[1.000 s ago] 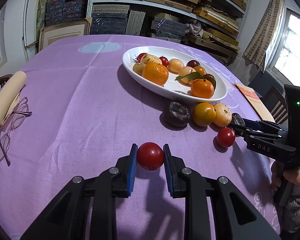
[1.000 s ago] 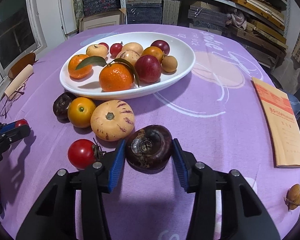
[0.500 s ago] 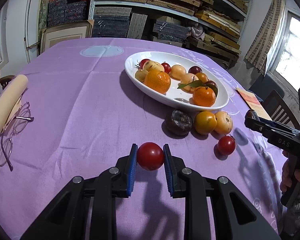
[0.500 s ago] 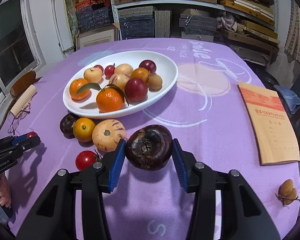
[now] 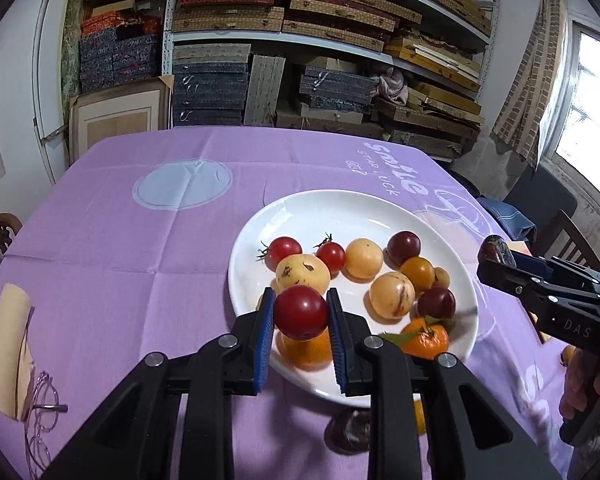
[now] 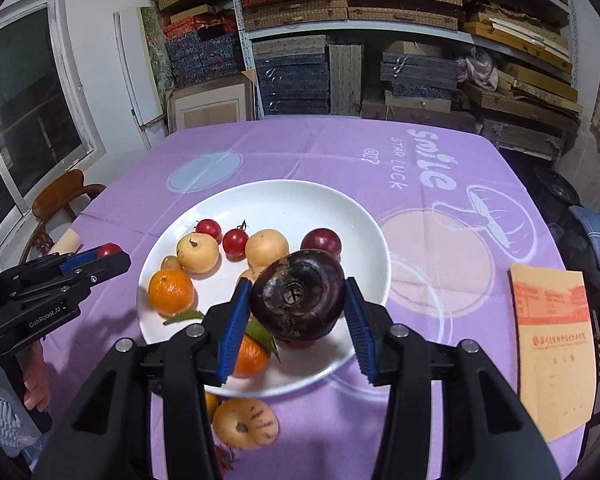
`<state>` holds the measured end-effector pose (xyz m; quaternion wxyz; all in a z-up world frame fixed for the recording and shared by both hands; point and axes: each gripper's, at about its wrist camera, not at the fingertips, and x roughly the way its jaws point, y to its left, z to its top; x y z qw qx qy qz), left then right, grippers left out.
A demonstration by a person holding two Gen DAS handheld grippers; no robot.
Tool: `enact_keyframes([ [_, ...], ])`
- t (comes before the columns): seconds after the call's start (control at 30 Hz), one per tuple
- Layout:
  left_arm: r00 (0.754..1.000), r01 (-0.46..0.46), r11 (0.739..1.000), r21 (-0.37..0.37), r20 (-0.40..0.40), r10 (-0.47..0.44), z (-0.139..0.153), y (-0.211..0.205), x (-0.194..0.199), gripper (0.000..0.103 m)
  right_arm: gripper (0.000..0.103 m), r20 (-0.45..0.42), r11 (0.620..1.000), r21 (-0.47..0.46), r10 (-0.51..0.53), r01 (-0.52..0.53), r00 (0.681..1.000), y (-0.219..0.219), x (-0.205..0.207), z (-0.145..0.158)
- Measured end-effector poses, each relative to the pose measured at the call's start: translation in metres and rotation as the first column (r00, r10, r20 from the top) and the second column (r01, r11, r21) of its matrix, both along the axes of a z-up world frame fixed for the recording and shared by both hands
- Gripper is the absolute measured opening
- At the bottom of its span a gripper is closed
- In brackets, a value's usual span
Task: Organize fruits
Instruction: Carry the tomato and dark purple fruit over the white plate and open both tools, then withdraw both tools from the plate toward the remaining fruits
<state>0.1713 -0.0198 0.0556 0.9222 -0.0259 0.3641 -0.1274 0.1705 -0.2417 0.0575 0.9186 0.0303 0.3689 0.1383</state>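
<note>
Left tongs [image 5: 300, 314] pinch a tomato [image 5: 301, 312], right tongs [image 6: 296, 308] apparently a mangosteen [image 6: 298, 294].

Two fruits aloft over the white plate [image 6: 364, 216]!
Glossy red tomato [image 5: 301, 312] pinched between blue pads; wrinkled dark purple fruit [image 6: 298, 300] clamped likewise, stem-end facing the camera.

Plate [image 6: 364, 216] sits mid-table [image 6: 300, 148], fruit inside toward its left and near side. Booklet [image 6: 552, 344] lies right of plate; glasses [image 5: 40, 412] and roll [image 5: 8, 344] well left. Shelves [image 6: 380, 32] behind table.
</note>
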Motion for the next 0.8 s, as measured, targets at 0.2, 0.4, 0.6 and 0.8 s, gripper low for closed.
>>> enact_keyframes([
  [0.2,1.000,0.011,1.000,0.000,-0.019,-0.011,-0.004,-0.017,0.039,0.026,0.046,-0.024,0.999,-0.034,0.030,-0.031,0.999,0.027,0.037,-0.010],
  [0.4,0.999,0.043,0.999,0.009,-0.026,-0.043,-0.011,-0.049,0.060,0.025,0.046,-0.052,0.997,-0.070,0.010,-0.014,0.999,0.029,0.062,-0.026],
  [0.6,0.998,0.020,1.000,0.000,-0.064,-0.020,-0.026,-0.048,0.072,0.026,0.048,-0.032,0.997,-0.081,-0.002,0.000,0.999,0.020,0.065,-0.032],
  [0.8,1.000,-0.010,1.000,0.001,-0.016,0.010,-0.012,-0.038,0.062,0.046,0.059,0.029,0.998,-0.065,-0.023,0.024,0.999,0.011,0.048,-0.017],
])
